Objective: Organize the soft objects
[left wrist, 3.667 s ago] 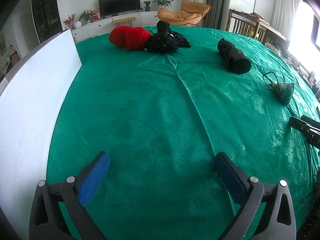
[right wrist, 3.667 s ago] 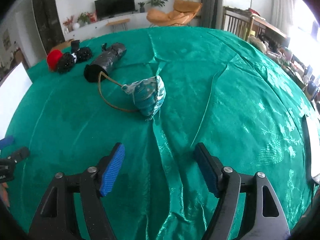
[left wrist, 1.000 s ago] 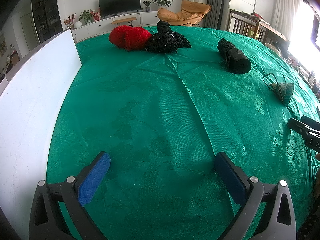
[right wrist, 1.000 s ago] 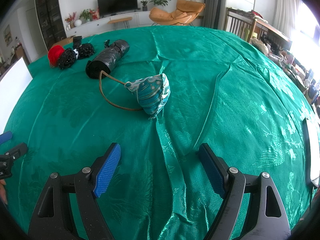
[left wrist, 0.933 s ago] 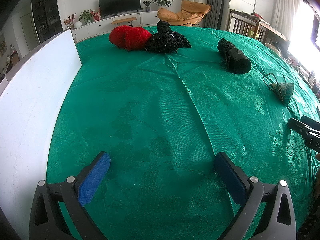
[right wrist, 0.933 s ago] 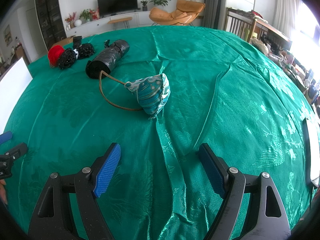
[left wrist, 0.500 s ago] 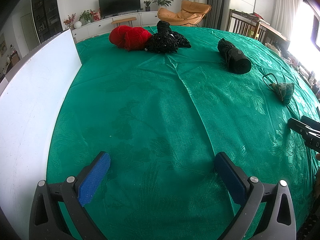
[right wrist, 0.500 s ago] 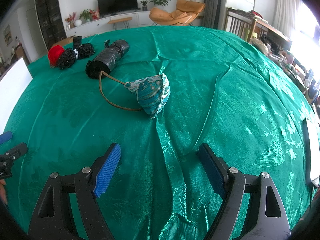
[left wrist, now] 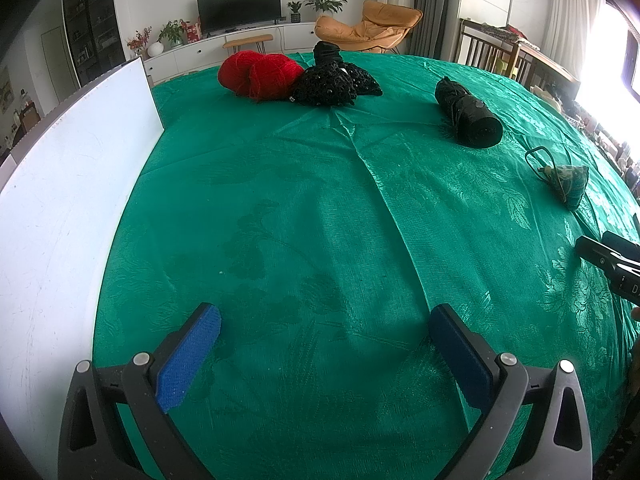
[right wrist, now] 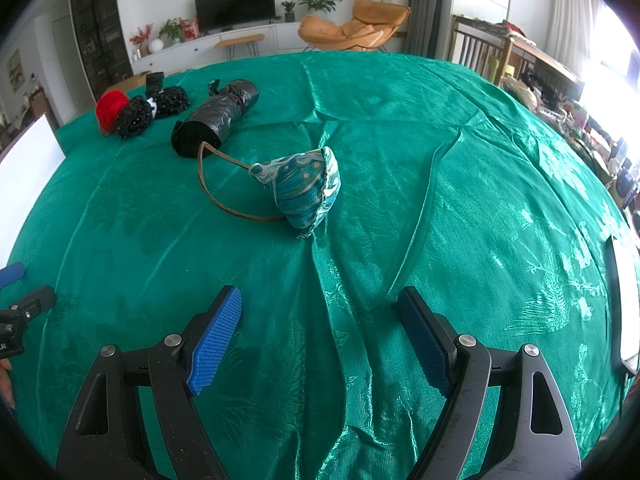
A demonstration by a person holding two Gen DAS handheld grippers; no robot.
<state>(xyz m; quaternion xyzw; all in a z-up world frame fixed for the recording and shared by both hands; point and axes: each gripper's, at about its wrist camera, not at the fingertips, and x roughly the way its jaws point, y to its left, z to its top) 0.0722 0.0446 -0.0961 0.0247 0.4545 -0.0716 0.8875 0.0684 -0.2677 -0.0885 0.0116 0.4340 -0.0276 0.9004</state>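
While a teal patterned pouch (right wrist: 306, 190) with a brown cord loop lies on the green-covered table (right wrist: 460, 200) just ahead of the right gripper (right wrist: 320, 332), both grippers wait with jaws apart and empty. A good grasp would likely close on the pouch's body, not the cord. The left gripper (left wrist: 324, 344) faces bare cloth; a red bundle (left wrist: 260, 74) and a black bundle (left wrist: 328, 82) far off are indistinct.

tablecloth (left wrist: 320, 200) green floral | yarn (left wrist: 260, 74) red | pouch (right wrist: 304, 188) teal patterned
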